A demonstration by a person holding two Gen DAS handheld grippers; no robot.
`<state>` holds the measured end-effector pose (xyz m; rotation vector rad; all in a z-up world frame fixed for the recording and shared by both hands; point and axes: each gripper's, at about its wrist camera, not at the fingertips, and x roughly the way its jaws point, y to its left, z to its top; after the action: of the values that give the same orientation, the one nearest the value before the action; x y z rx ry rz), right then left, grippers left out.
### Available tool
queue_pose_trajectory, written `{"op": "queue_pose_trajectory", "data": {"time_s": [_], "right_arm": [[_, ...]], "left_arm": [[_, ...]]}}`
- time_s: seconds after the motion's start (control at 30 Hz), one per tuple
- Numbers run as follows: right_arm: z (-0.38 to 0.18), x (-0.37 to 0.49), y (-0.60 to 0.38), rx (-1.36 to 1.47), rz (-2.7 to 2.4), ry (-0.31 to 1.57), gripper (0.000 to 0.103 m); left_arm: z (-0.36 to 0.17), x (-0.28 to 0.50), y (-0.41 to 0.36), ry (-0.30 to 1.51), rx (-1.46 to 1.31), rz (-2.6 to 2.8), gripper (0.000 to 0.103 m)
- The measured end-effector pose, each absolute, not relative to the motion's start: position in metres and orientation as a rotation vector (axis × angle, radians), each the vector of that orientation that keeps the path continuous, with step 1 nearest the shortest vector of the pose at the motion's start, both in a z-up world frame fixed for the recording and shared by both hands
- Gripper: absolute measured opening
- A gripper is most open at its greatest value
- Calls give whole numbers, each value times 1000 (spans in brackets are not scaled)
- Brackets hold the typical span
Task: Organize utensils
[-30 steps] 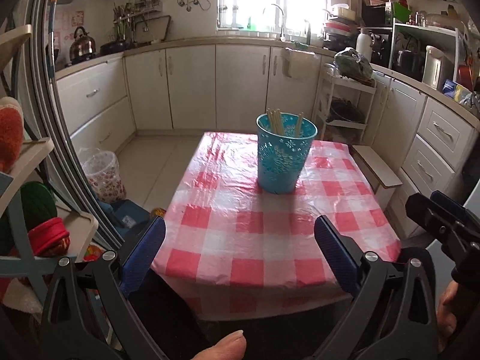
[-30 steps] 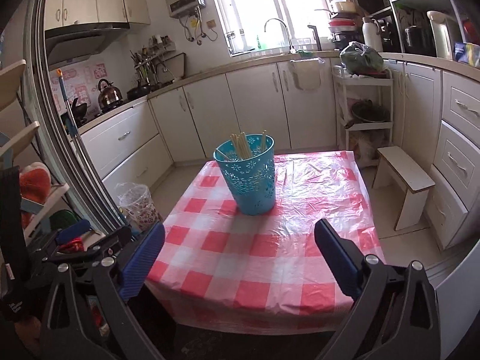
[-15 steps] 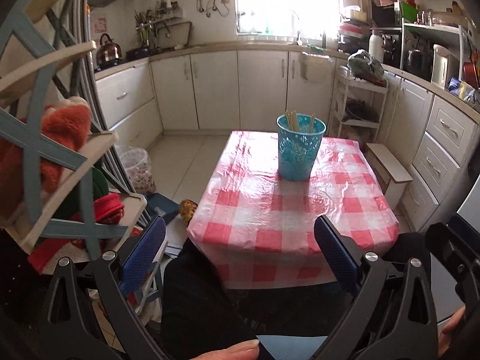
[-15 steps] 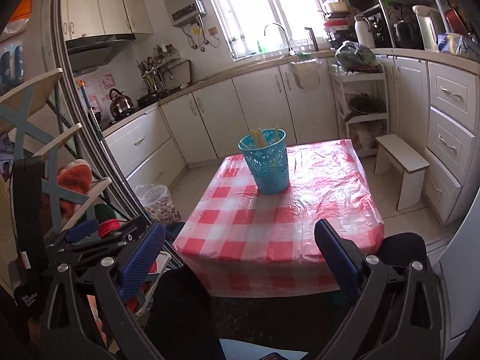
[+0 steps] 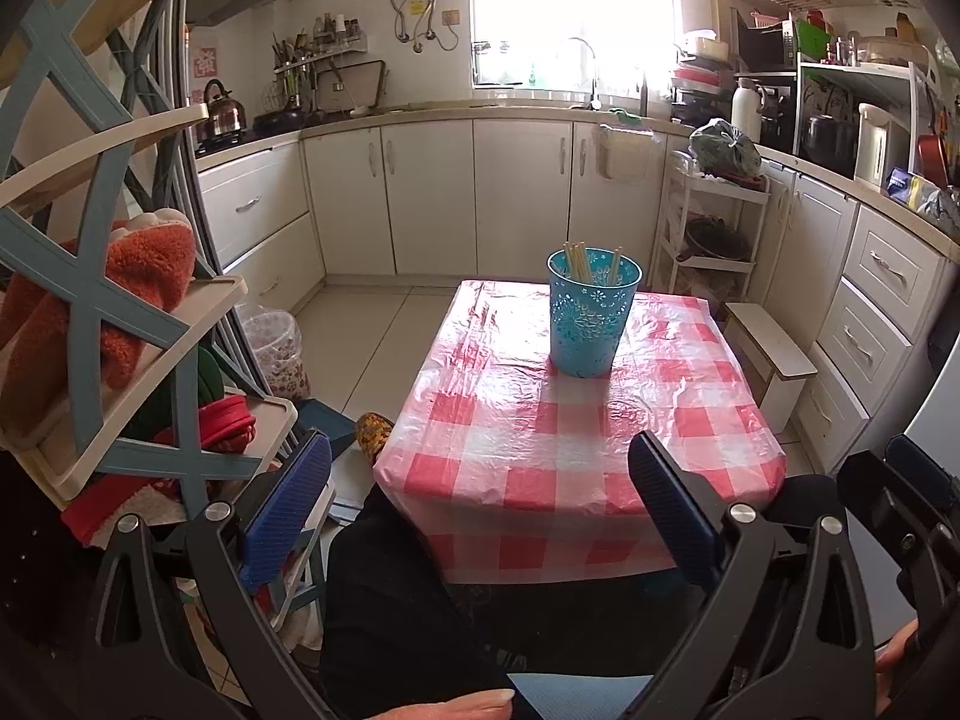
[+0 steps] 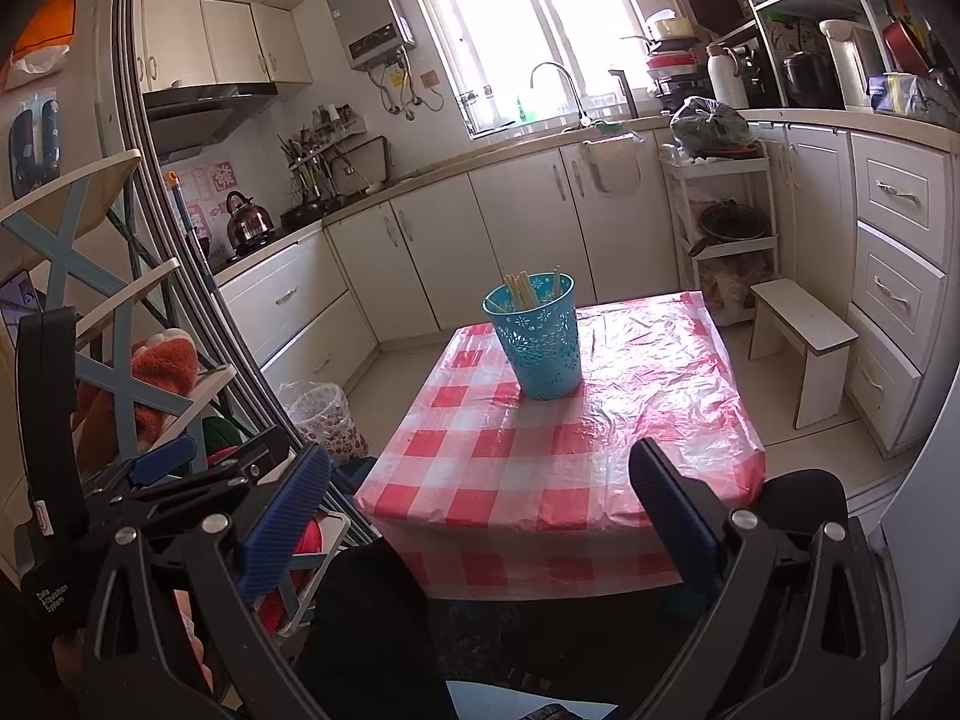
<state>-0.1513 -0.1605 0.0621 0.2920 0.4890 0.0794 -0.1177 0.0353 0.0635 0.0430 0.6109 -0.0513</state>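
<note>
Grippers first: your left gripper (image 5: 480, 510) sits low in the frame, pulled back short of the table's near edge, pads spread wide with nothing between them. Same deal with your right gripper (image 6: 480, 510), gaping and empty over your dark-trousered lap. Chopsticks (image 5: 585, 261) stand upright in the blue perforated cup (image 5: 591, 315), centre of the frame, on the far half of the red-checked tablecloth (image 5: 540, 450). Your fingertip (image 5: 474, 702) pokes in at bottom centre.
</note>
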Motion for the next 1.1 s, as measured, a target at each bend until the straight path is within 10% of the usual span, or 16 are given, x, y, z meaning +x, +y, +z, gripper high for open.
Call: {"op": "queue_pose_trajectory", "data": {"time_s": [1.1], "right_arm": [[67,-159,-151,274,48,464,96]], "left_arm": [[71,-127,32,595,41,-51,95]]}}
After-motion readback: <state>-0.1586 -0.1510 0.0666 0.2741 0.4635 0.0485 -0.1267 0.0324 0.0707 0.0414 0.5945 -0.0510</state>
